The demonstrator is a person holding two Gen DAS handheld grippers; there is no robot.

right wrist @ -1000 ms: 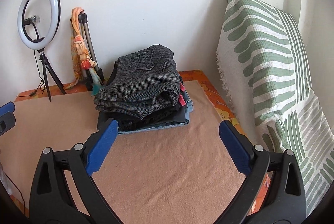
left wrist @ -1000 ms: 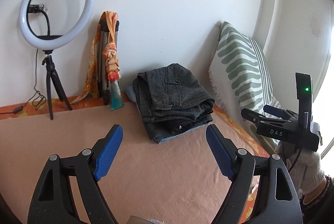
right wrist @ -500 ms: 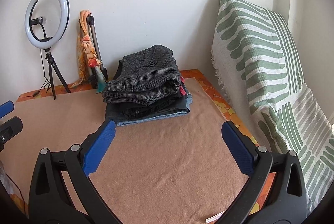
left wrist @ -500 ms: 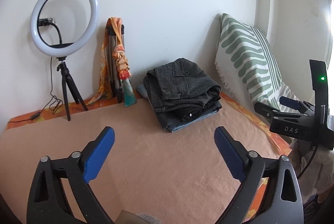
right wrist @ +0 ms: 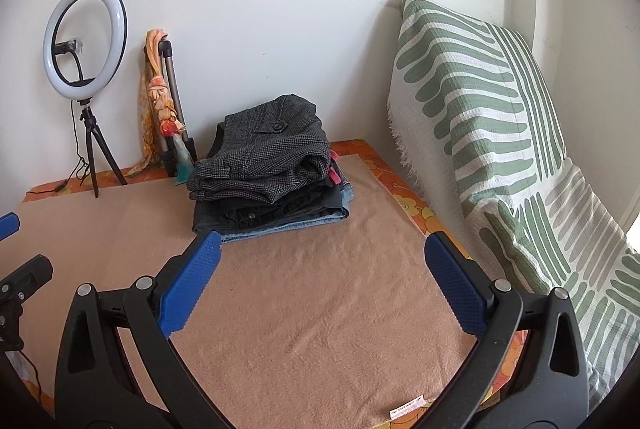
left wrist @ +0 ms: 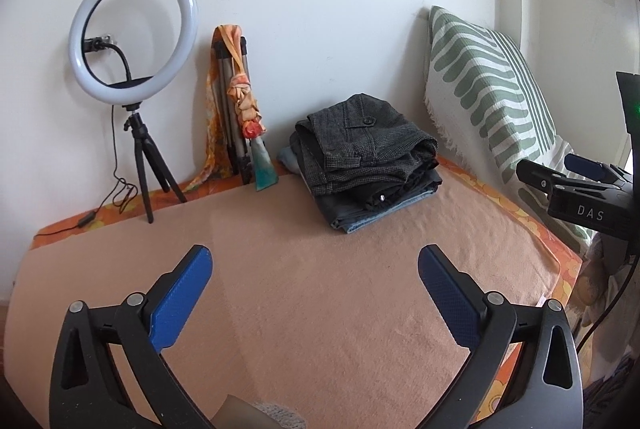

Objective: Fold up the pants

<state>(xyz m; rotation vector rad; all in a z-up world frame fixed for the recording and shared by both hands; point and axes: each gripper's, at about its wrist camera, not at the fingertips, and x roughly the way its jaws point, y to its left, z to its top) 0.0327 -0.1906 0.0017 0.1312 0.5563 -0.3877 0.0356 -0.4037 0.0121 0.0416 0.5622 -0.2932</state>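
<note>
Comparing with one second ago, both cameras now sit farther back from the folded pants point(left wrist: 366, 157), so the pile looks smaller and more of the blanket is visible. The surface is covered with a peach blanket point(right wrist: 320, 309) over an orange flowered cloth point(right wrist: 404, 197). The pants lie stacked at the far side near the white wall, a grey checked pair on top. A ring light point(left wrist: 132, 37) on a small tripod, a folded tripod with an orange scarf point(left wrist: 238, 101) and a green striped pillow point(right wrist: 480, 117) stand around it. The left tongs point(left wrist: 314, 293) and the right tongs point(right wrist: 322, 283) are both spread wide apart, holding nothing, above the blanket.
</note>
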